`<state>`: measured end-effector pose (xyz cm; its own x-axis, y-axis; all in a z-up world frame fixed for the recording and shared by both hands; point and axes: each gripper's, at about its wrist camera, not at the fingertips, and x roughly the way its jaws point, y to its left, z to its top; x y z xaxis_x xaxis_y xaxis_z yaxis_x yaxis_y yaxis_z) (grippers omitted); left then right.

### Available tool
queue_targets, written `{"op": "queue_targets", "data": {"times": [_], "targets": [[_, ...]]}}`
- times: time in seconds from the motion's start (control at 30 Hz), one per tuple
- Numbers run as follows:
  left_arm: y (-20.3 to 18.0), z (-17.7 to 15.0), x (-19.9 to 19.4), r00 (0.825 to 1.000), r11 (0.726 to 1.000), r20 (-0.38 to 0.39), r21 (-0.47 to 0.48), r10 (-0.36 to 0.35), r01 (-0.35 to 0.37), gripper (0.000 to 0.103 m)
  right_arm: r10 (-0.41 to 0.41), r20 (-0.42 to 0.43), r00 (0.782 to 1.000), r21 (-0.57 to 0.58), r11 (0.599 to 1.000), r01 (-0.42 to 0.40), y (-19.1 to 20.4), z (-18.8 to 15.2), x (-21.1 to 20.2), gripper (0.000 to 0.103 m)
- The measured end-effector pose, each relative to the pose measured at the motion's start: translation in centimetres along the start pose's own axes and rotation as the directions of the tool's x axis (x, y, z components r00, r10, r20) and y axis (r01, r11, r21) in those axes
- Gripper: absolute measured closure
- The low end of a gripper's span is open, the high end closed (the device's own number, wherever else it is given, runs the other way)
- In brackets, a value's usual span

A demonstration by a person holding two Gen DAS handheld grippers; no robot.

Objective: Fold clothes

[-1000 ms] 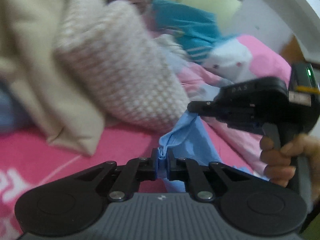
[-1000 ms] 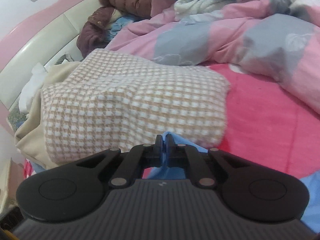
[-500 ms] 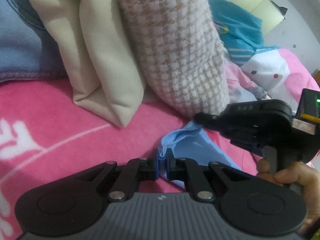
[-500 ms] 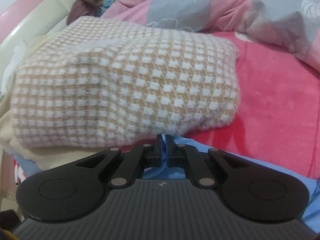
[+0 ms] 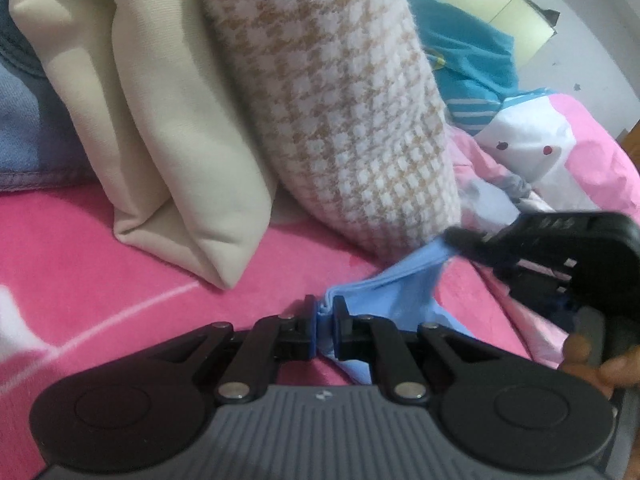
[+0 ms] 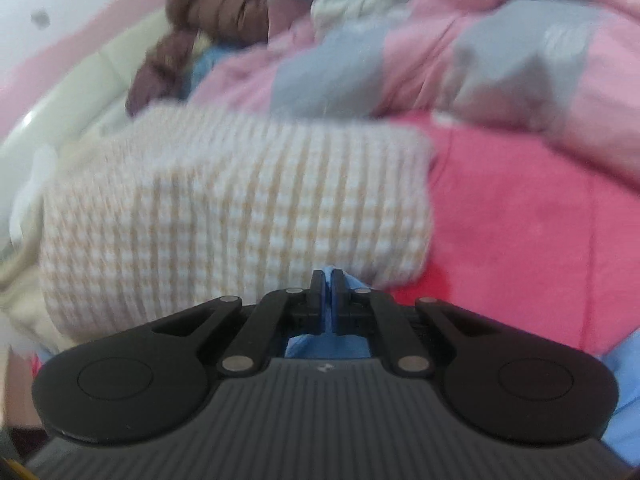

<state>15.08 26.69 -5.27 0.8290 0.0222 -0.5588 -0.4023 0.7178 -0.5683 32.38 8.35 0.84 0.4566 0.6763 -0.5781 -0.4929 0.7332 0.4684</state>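
Holding blue cloth (image 5: pixel 404 292) pinched in both closed tongs, left (image 5: pixel 326 320) and right (image 6: pixel 327 300); risk: edge snags checked stack (image 5: pixel 340 112), toppling it.

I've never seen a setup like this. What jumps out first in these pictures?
Two black tools pinch one light blue cloth: the left hand-held gripper at the bottom centre of its own view, the right hand-held gripper coming in from the right edge. Behind them a folded brown-and-white checked garment leans beside a cream one on the pink bedcover.
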Motion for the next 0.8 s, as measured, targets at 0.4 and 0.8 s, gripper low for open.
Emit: {"op": "queue_targets", "data": {"times": [0.4,0.8], "targets": [[0.1,0.0,0.1,0.999,0.999,0.025,-0.022,-0.028,0.028,0.091,0.02,0.081,0.996,-0.104,0.994,-0.012,2.1,1.7,2.3,0.101],[1.2,0.0,0.5,0.998,0.994,0.018,-0.084,-0.066,0.067,0.09,0.078,0.234,0.969,0.059,0.994,-0.094,-2.3,4.1,-1.0,0.073]]}}
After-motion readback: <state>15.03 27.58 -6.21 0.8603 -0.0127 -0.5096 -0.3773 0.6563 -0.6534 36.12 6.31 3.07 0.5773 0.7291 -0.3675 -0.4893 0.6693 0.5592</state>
